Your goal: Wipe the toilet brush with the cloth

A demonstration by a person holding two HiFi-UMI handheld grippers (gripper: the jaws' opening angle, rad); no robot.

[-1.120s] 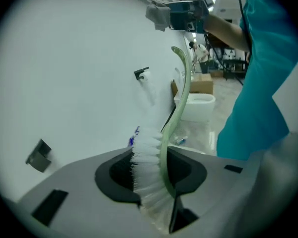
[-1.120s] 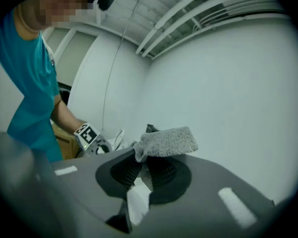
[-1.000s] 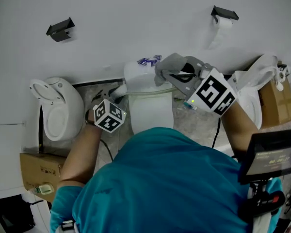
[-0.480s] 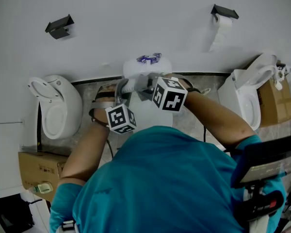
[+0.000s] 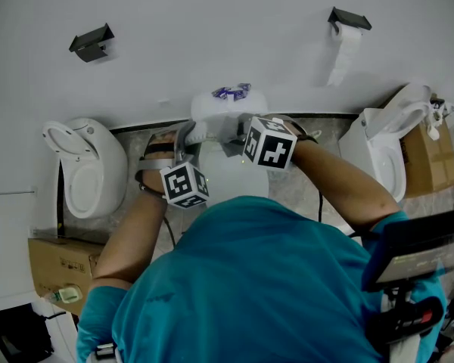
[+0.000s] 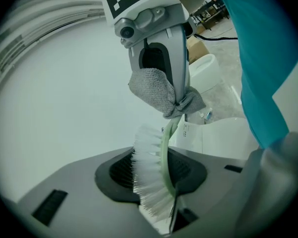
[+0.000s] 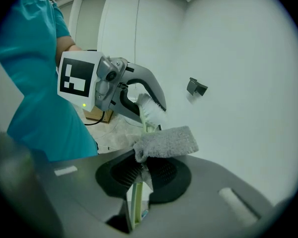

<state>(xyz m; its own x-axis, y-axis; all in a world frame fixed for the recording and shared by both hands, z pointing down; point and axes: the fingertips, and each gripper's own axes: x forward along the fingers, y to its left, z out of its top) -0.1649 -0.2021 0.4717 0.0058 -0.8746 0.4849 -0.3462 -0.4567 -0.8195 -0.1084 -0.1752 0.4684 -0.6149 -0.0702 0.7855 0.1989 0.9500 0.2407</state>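
The toilet brush, with white bristles (image 6: 148,177) on a pale green handle (image 6: 165,148), sits head-first in my left gripper (image 6: 158,185), which is shut on it. A grey cloth (image 6: 155,89) is bunched round the handle just beyond the bristles. My right gripper (image 6: 181,105) is shut on the cloth from above. In the right gripper view the cloth (image 7: 166,143) lies across my right gripper (image 7: 144,175) with the green handle (image 7: 136,202) running through it. Beyond it, the left gripper (image 7: 146,108) carries the bristles (image 7: 150,108). In the head view both grippers meet over the toilet tank (image 5: 212,108).
A white toilet (image 5: 231,176) stands right in front of the person. Another white fixture (image 5: 91,169) is at the left and a third (image 5: 378,153) at the right. A paper roll (image 5: 348,40) hangs on the wall. Cardboard boxes (image 5: 64,267) (image 5: 431,157) stand at both sides.
My right gripper has come down and to the left with the cloth, from beside the tank to the brush handle. The left gripper has rolled and shifted slightly up.
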